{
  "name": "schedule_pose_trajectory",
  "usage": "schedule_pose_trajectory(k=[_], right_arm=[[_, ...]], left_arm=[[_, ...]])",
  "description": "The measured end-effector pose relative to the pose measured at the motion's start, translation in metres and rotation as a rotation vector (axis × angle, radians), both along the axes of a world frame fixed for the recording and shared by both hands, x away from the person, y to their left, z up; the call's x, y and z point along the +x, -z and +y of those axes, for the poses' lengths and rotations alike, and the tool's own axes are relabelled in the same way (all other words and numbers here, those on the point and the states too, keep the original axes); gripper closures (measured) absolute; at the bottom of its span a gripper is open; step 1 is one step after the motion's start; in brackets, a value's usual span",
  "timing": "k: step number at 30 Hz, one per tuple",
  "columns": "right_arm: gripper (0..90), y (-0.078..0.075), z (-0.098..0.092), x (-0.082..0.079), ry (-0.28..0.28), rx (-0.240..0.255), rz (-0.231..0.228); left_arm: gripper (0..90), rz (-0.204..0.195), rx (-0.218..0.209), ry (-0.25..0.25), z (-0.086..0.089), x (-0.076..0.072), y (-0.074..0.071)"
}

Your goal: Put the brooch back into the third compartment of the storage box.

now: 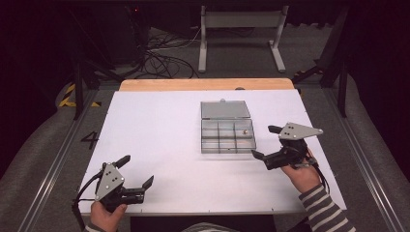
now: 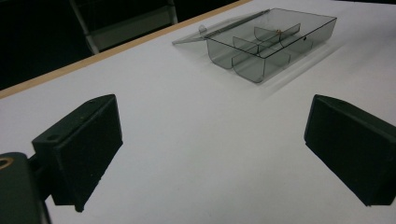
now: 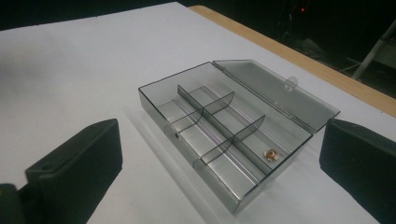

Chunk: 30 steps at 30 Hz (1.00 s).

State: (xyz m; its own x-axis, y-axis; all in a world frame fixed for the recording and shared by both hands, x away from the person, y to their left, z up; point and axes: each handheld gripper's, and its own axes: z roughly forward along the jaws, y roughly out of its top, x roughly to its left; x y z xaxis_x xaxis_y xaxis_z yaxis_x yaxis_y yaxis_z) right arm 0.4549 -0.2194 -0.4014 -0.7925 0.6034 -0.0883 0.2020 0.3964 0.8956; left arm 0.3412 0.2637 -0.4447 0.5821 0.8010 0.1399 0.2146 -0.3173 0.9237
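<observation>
A clear grey compartment box (image 1: 227,152) lies open right of the table's middle, its lid (image 1: 225,109) folded flat behind it. One small brass piece (image 1: 245,130) sits in its back right compartment; the other compartments look bare. My right gripper (image 1: 265,142) is open just right of the box, jaws pointing at it. In the right gripper view the box (image 3: 177,140) and brass piece (image 3: 270,154) lie close ahead between the spread jaws of that gripper (image 3: 222,135). My left gripper (image 1: 138,170) is open near the front left edge. Its own view shows the box (image 2: 247,70) far ahead.
The white table top (image 1: 159,130) has a wooden strip (image 1: 203,84) along its far edge. Beyond it stand a metal frame (image 1: 241,21) and loose cables (image 1: 159,58) on the floor. A striped sleeve (image 1: 324,212) enters at the bottom right.
</observation>
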Motion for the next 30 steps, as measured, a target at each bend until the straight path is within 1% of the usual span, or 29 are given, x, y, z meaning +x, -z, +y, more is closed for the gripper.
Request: schedule_pose_trajectory(k=[2, 4, 6, 10, 15, 17, 18, 19, 26, 30], right_arm=[[0.0, 0.006, -0.005, -0.002, -0.006, 0.026, 0.002], [0.0, 0.011, -0.007, -0.004, -0.001, 0.035, 0.003], [0.0, 0.016, -0.009, -0.006, -0.004, 0.037, -0.004], [0.0, 0.026, -0.013, -0.011, -0.006, 0.039, 0.008], [0.0, 0.036, -0.019, -0.018, -0.004, 0.028, 0.024], [0.0, 0.042, -0.021, -0.019, -0.004, 0.027, 0.028], [0.0, 0.047, -0.024, -0.020, -0.003, 0.026, 0.037], [0.0, 0.047, -0.024, -0.020, -0.003, 0.026, 0.037], [0.0, 0.062, -0.032, -0.023, 0.015, 0.029, 0.062], [0.0, 0.070, -0.036, -0.026, 0.030, 0.038, 0.063]], left_arm=[[5.1, 0.001, -0.003, 0.004, 0.000, 0.000, 0.000], [5.0, -0.002, -0.004, 0.003, 0.000, 0.000, 0.000], [5.0, -0.003, -0.005, 0.003, 0.000, 0.000, 0.000], [4.9, -0.002, -0.004, 0.003, 0.000, 0.000, 0.000], [4.9, -0.006, 0.001, 0.006, 0.000, -0.001, -0.001], [4.9, -0.007, 0.000, 0.007, 0.000, -0.001, -0.001], [4.8, -0.007, 0.000, 0.007, 0.000, -0.001, -0.001], [4.8, -0.007, 0.000, 0.007, 0.000, -0.001, -0.001], [4.9, -0.006, -0.001, 0.008, 0.000, -0.001, 0.000], [4.7, -0.007, 0.002, 0.008, 0.000, -0.001, -0.001]])
